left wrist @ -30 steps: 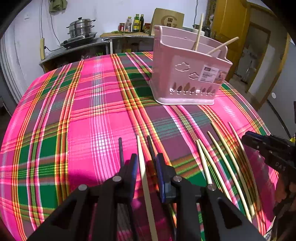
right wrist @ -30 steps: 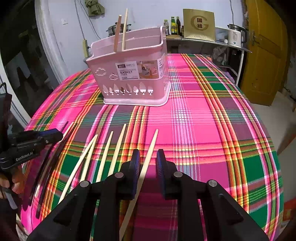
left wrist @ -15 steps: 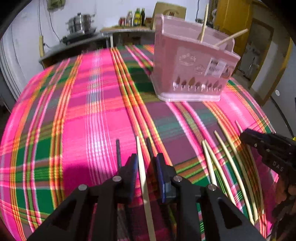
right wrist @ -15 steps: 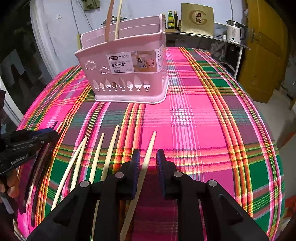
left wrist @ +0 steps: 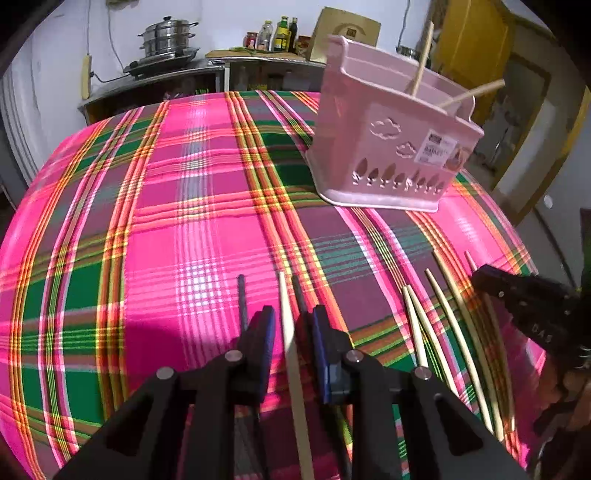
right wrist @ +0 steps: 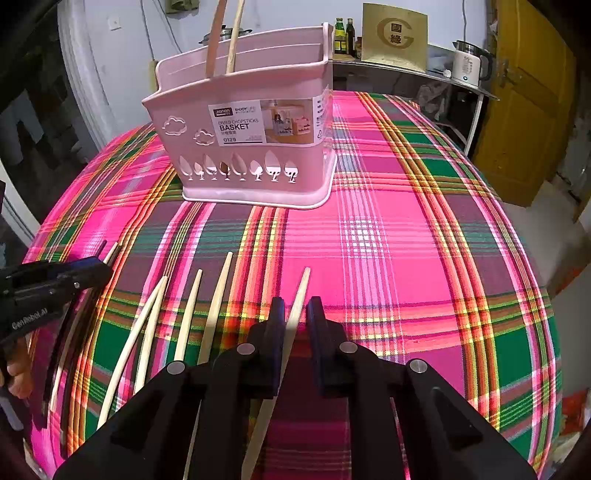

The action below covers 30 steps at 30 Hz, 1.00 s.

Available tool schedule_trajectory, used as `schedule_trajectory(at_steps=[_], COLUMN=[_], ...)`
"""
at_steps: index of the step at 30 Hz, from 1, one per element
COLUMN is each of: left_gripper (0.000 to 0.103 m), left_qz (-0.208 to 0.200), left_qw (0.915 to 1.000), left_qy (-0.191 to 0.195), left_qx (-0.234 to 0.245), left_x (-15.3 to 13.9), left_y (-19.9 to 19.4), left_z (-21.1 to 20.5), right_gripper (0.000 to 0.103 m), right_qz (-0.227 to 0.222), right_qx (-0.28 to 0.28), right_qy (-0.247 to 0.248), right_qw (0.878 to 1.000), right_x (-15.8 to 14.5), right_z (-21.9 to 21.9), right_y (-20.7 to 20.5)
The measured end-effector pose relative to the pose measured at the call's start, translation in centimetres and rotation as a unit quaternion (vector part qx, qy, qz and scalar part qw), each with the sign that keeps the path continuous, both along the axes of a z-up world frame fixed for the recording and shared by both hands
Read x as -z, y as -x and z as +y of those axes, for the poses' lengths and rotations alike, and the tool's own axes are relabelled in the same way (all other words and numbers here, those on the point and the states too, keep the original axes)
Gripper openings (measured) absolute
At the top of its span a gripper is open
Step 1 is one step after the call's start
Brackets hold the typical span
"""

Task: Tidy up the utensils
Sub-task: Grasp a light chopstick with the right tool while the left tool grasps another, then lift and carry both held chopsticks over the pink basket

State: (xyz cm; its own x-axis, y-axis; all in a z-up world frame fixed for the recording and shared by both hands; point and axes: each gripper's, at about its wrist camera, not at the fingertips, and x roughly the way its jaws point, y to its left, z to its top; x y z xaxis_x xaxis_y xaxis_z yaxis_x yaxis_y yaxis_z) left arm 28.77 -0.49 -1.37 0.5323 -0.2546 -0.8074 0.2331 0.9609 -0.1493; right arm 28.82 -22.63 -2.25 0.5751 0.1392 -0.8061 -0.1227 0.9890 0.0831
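Note:
A pink chopstick basket (left wrist: 391, 147) stands on the plaid tablecloth with two wooden sticks in it; it also shows in the right wrist view (right wrist: 255, 129). My left gripper (left wrist: 290, 317) is open, its jaws astride a pale chopstick (left wrist: 286, 321) lying on the cloth between two dark chopsticks (left wrist: 242, 299). My right gripper (right wrist: 295, 314) is open around another pale chopstick (right wrist: 297, 306). Several more pale chopsticks (right wrist: 192, 306) lie to its left. Each gripper shows in the other's view, the right one (left wrist: 535, 314) and the left one (right wrist: 51, 284).
The plaid tablecloth (right wrist: 406, 240) covers a round table that drops off on all sides. Behind it are a counter with steel pots (left wrist: 166, 40), bottles (left wrist: 284, 31), a kettle (right wrist: 469, 66) and a yellow door (right wrist: 532, 103).
Both grippers have moved forward along their chopsticks and the basket looks nearer. Their jaws stay apart and the chopsticks still lie on the cloth.

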Motion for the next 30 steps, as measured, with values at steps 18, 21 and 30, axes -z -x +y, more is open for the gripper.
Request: schedule_trajectory(at_steps=[18, 21, 30], left_gripper=[0.022, 0.019, 0.006], left_qz=[-0.022, -0.027, -0.013], left_qw=[0.9978, 0.9975, 0.9983], left_qy=[-0.063, -0.065, -0.057], left_qx=[0.0, -0.002, 0.002], left_x=[0.5, 0.5, 0.1], left_y=[0.0, 0.2, 0.1], left_z=[-1.3, -1.3, -1.8], right_gripper=[0.011, 0.009, 0.006], right_qz=[-0.007, -0.011, -0.007], right_qx=[0.002, 0.004, -0.001], right_qy=[0.015, 0.017, 0.008], right_qw=[1.0, 1.0, 1.0], right_x=[0.1, 0.2, -0.1], right_z=[0.4, 0.4, 0.2], right_y=[-0.1, 0.0, -0.2])
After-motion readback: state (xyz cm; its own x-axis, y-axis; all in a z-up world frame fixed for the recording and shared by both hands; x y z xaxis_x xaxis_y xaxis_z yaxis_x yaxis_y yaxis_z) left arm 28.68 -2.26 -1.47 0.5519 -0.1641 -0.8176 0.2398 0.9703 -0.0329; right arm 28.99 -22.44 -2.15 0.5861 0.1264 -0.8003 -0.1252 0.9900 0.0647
